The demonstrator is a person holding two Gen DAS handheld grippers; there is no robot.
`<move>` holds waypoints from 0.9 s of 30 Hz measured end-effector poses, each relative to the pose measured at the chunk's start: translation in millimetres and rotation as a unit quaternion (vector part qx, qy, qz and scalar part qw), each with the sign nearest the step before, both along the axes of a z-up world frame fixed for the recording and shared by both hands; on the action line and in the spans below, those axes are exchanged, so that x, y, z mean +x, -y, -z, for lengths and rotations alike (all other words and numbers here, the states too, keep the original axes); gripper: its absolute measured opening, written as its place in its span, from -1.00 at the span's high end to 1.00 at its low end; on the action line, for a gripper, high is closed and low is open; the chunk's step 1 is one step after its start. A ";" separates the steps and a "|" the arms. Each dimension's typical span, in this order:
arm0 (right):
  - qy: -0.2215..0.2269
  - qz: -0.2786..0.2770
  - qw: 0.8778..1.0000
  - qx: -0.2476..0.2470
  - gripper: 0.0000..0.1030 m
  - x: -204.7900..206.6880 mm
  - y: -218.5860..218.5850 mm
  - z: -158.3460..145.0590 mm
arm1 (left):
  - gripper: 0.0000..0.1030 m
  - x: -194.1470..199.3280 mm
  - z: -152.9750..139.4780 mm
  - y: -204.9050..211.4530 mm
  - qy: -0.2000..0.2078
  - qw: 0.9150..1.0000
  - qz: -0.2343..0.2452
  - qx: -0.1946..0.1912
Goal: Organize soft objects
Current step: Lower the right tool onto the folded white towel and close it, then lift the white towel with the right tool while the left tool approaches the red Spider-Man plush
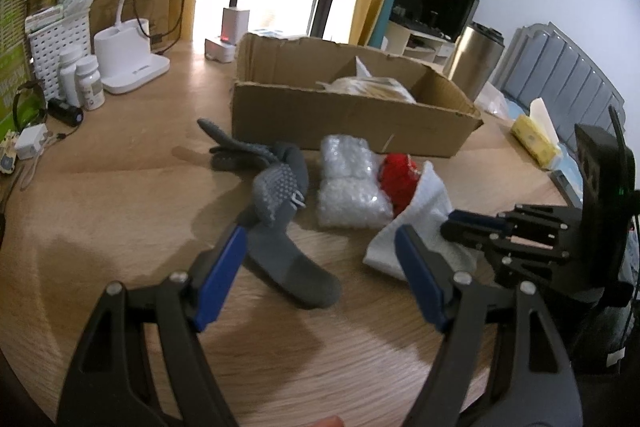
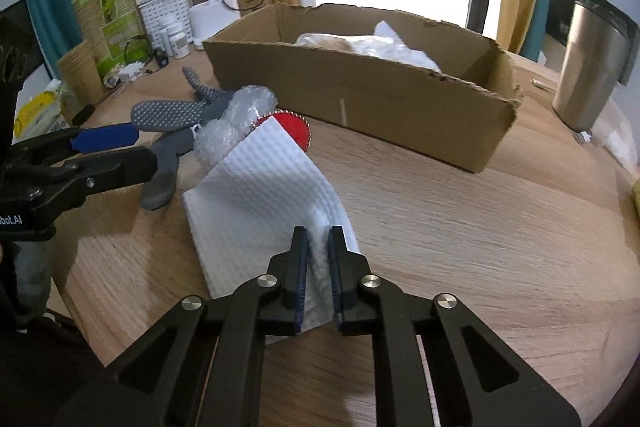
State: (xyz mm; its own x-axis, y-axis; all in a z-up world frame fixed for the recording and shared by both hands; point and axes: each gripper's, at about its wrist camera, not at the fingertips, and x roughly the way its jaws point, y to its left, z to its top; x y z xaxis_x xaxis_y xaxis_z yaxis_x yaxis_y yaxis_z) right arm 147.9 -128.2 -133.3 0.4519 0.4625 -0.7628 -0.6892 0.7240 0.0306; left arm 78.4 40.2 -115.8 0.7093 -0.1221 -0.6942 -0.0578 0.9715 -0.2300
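Wooden table [image 1: 120, 195] underneath everything, pale grain, round at the near edge. Cardboard box [image 1: 344, 107] toward the back of it, flaps torn away, open on top, with a crumpled plastic bag [image 1: 372, 87] lying inside. Steel tumbler [image 2: 588, 67] upright to the right of the box, apart from it. White lamp base [image 1: 128, 59] and two white pill bottles [image 1: 82, 77] off at the far left, against a perforated white basket [image 1: 56, 47].

In front of the box, a loose row of soft things. White cloth [image 2: 260, 195], waffle-textured, spread flat toward the near side with one corner lifted off the wood. Grey socks [image 1: 280, 211] with dotted soles, tangled together at the left end of the row, one leg stretched toward the near edge. Bubble wrap [image 1: 350, 183], a wadded bundle, between the socks and the cloth, touching both. Red round piece [image 2: 290, 127] with a beaded rim, tucked at the far edge of the cloth, partly covered by it.

Right gripper [image 2: 319, 267] clamped on the raised near corner of the white cloth, fabric bunched between the blue pads, jaws nearly together. Left gripper [image 1: 320, 267] spread wide and holding nothing, low over the table, left finger beside the near sock, right finger [image 1: 420, 279] over the edge of the white cloth.
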 end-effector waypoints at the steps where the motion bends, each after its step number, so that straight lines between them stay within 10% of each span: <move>1: 0.002 0.003 1.000 0.001 0.77 1.3 2.8 -1.1 | -0.51 0.6 -0.2 0.9 0.000 1.000 0.001 0.001; 5: 0.002 0.013 1.000 0.008 0.66 7.2 10.7 -4.0 | -0.51 1.2 -0.7 2.8 0.000 1.000 0.002 0.002; 8: -0.015 0.006 1.000 0.011 -0.24 11.3 11.0 -2.8 | -0.51 1.3 -0.6 3.2 0.000 1.000 0.003 0.003; 11: -0.016 -0.010 1.000 0.007 -0.38 6.6 4.9 0.6 | -0.51 1.3 -0.8 4.2 -0.001 1.000 0.003 0.004; 19: 0.006 -0.026 0.999 -0.024 -0.33 -3.0 -5.6 4.9 | -0.51 1.8 -3.0 6.8 0.002 1.000 0.005 0.002; 27: 0.015 -0.019 1.000 -0.019 0.65 -5.7 4.3 3.9 | -0.51 3.6 -6.9 13.4 0.002 1.000 0.011 0.009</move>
State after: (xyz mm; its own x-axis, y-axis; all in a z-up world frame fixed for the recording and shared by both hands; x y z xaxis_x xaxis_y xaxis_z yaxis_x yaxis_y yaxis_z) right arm 142.2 -132.5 -137.2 0.4572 0.4511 -0.7665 -0.7170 0.6969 -0.0176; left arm 82.0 26.7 -108.8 0.7089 -0.1242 -0.6943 -0.0363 0.9766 -0.2118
